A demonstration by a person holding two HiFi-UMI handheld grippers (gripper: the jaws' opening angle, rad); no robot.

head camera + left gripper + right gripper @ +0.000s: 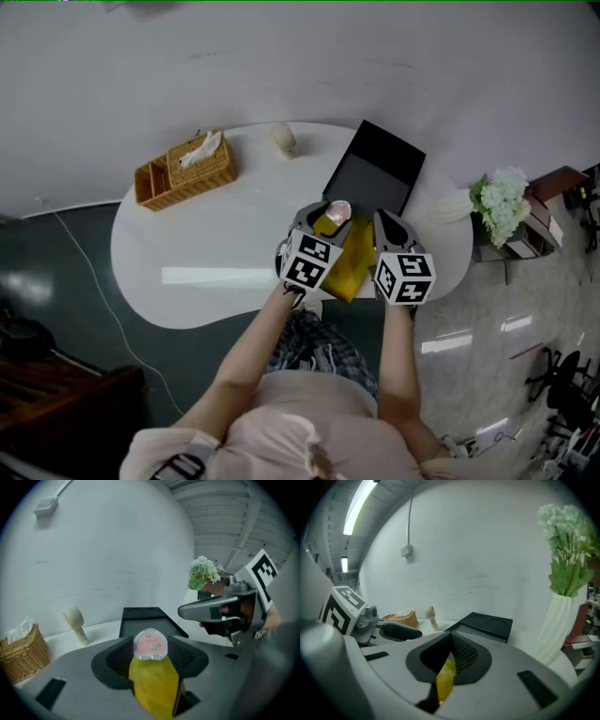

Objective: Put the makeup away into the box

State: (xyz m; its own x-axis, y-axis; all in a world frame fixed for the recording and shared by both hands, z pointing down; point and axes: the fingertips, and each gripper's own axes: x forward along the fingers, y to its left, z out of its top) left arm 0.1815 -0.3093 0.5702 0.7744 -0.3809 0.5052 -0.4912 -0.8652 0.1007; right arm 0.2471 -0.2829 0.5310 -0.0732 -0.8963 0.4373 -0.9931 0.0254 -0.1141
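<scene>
At far left on the white table (206, 253) we see 1 wicker basket (187, 169) with tissues. Our left gripper (150, 651) has its jaws part-way closed around the pink heart-shaped compact (150, 644), pads pressing both its sides, with the yellow packet (153, 686) below it. The compact hangs just at the near edge of the open black box (375, 173). Our right gripper (449, 660) pinches the packet's edge, jaws narrow. White flowers (502, 202) stand far right.
</scene>
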